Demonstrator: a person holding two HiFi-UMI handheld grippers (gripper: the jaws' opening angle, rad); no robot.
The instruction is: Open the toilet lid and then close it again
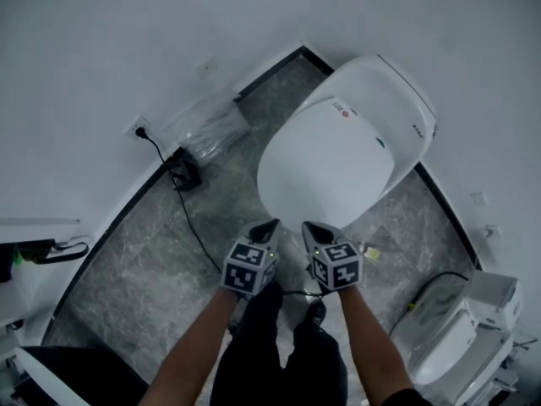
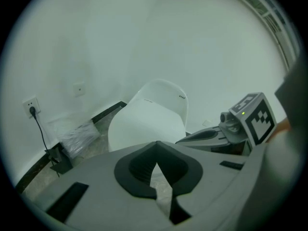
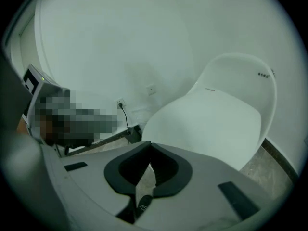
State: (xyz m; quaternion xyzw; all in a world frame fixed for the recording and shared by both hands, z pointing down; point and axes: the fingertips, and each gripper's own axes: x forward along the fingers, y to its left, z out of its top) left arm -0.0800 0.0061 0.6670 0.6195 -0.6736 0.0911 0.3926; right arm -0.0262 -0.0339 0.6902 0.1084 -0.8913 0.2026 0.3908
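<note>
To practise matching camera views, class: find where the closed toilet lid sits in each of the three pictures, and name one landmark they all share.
Head view: the toilet lid lies right of centre, in the upper half.
Left gripper view: the lid is near the centre.
Right gripper view: the lid fills the right of centre.
Shared landmark: the wall socket with a black plug, left of the toilet in every view.
</note>
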